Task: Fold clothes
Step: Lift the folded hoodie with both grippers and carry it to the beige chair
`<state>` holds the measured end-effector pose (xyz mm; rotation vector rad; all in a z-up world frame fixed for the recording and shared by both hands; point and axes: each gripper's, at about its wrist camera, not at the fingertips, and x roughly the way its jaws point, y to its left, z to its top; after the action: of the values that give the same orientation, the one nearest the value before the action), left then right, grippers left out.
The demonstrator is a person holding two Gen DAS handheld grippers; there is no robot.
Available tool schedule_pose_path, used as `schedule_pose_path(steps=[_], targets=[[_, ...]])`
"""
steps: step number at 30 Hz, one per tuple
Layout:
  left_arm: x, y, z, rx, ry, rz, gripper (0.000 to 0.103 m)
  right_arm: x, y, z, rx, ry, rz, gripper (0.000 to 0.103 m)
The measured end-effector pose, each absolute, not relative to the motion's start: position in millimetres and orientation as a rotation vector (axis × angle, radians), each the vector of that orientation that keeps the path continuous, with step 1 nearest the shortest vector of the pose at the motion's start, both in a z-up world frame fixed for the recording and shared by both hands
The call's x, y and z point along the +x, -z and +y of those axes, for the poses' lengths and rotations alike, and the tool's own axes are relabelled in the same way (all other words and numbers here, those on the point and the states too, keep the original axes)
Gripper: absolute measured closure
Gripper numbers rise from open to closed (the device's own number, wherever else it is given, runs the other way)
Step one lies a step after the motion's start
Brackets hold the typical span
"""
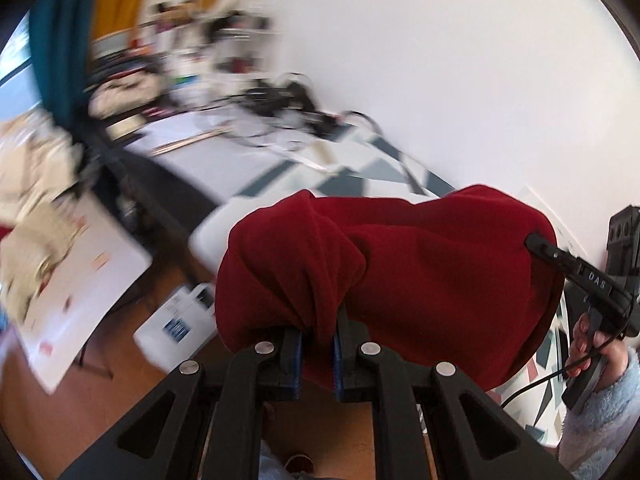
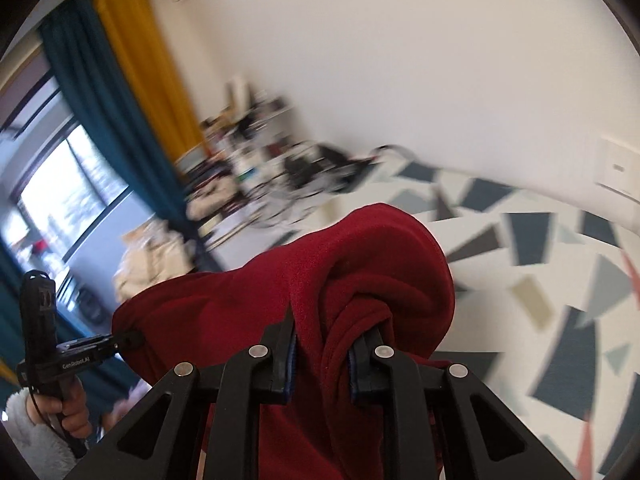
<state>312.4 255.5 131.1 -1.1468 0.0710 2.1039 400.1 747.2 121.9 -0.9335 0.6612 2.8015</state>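
A bright room with a white wall [image 2: 400,60], blurred in both views.

Nearest, in the left wrist view: left gripper [image 1: 317,350], jaws narrow and closed on a bunched fold of the dark red fleece garment [image 1: 400,260]. Garment lifted off the surface, hanging as one thick stretched mass between the two grippers. At its right edge, the other gripper's fingertip [image 1: 538,242] biting into the cloth, with a hand [image 1: 588,344] in a fluffy pale blue sleeve [image 1: 604,420] on the handle.

In the right wrist view: right gripper [image 2: 322,364], jaws also narrow, pressed on a twisted bundle of the same red garment [image 2: 360,280]. At the left, the left gripper's tip [image 2: 130,338] clamped on the far edge of the cloth, held by a hand [image 2: 70,406] in a white fluffy sleeve [image 2: 32,436].

Below and behind the garment: a white cover with dark blue and grey patches [image 2: 540,240]. Wooden floor [image 1: 152,276] under the left gripper, with a white box [image 1: 176,326] on it.

Farther off: a cluttered table [image 1: 224,160] with cables and small things too blurred to name. Beyond it: teal curtain [image 2: 92,100], yellow curtain [image 2: 140,60], and a window [image 2: 60,184].
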Motion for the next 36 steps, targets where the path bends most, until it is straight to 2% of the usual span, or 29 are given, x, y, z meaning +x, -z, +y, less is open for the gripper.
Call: schedule_pose_path(steps=[9,12,19,26,36], targets=[[252,-128,96,-1.270,-2.368,-0.124,0.092,299,-118,616,-1.141,-3.067,0.564,0.085],[230,-121,64,-1.289,-2.427,-0.195,0.092,264,-114,570,-1.205,-3.127,0.530,0.085],[138,-109,-27,-1.333,-2.500,-0.304,0.092,172,-111,462,-1.329,-3.188,0.408,0.085],[61,-110,-70,-1.343,-2.596,-0.215,0.092,78,-107,374,-1.391,-3.206,0.370,0.085],[31,-101,-144,-1.482,-2.796,-0.275,0.092,-16,-84,267,-1.544,-3.363,0.371,0.085]])
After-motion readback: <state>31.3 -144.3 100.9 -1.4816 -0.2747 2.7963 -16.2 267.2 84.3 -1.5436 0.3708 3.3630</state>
